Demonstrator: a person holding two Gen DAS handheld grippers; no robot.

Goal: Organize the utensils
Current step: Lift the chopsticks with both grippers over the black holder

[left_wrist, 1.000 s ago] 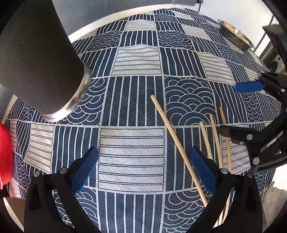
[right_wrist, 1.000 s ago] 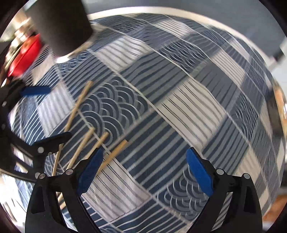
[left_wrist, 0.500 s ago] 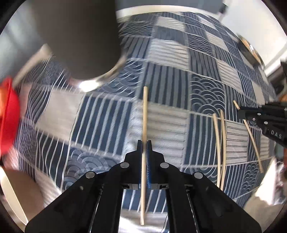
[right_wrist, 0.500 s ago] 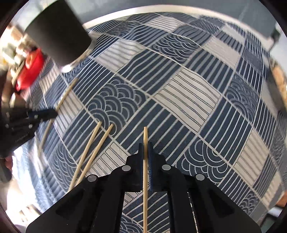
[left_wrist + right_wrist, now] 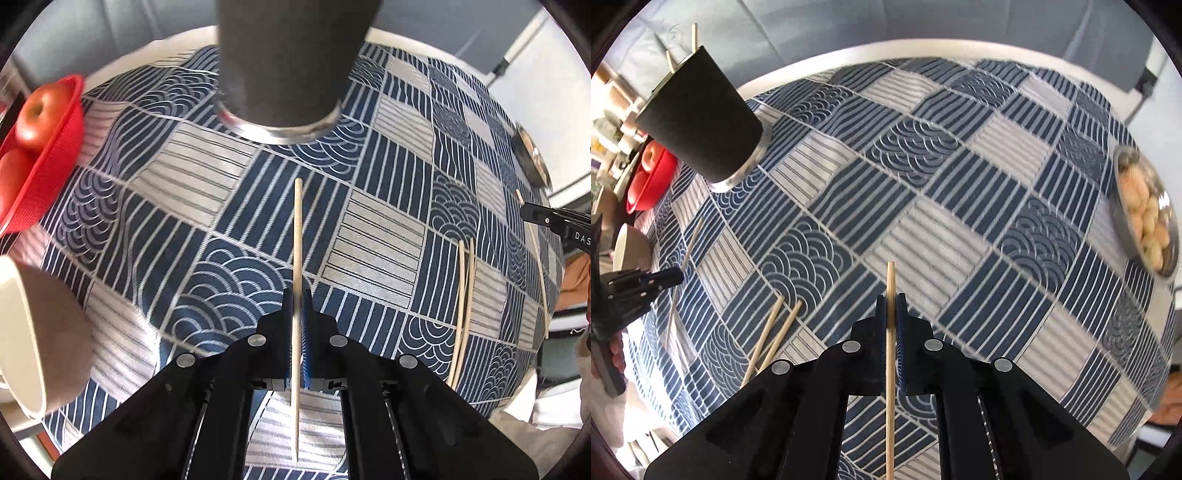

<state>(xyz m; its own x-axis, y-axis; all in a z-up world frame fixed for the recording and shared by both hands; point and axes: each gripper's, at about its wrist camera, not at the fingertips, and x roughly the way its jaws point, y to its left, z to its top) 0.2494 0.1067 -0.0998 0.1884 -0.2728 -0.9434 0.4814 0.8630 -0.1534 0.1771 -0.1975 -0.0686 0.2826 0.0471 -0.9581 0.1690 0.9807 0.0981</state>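
A blue-and-white patterned tablecloth [image 5: 960, 236] covers the round table beneath your two grippers. Your left gripper [image 5: 297, 295] is clamped on one wooden chopstick [image 5: 297, 258], its tip just short of the dark cylindrical holder [image 5: 284, 66]. Your right gripper [image 5: 891, 299] is likewise clenched on a second chopstick [image 5: 891, 288], well apart from the holder, which already has sticks poking from its top. Two loose chopsticks [image 5: 775, 332] lie side by side on the cloth between your grippers. Beside the holder sits a red basket [image 5: 55, 147] holding apples; a metal dish of food [image 5: 1145, 218] rests at the cloth's far edge from it.
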